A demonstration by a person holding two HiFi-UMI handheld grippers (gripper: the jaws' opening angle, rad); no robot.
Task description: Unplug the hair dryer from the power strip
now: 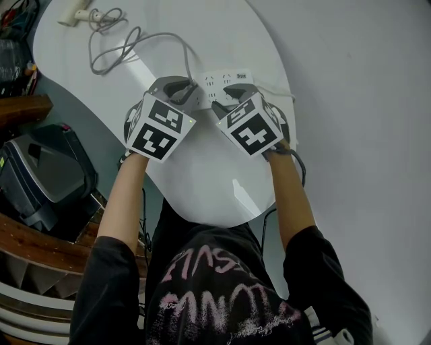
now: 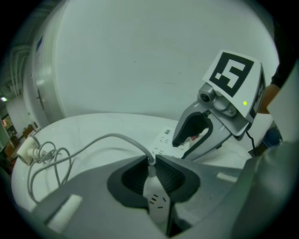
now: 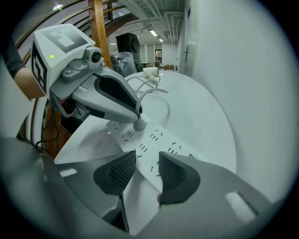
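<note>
The white power strip lies on the round white table. My left gripper is shut on the grey plug, which sits at the strip's far end. The plug's grey cord runs across the table to the hair dryer at the far left edge. My right gripper holds the near end of the strip, its jaws a narrow gap apart with the strip's white face between them. In the left gripper view, the right gripper bears on the strip.
The cord lies in loose coils near the hair dryer. A dark case and wooden rails stand below the table's left edge. A grey wall runs along the right side.
</note>
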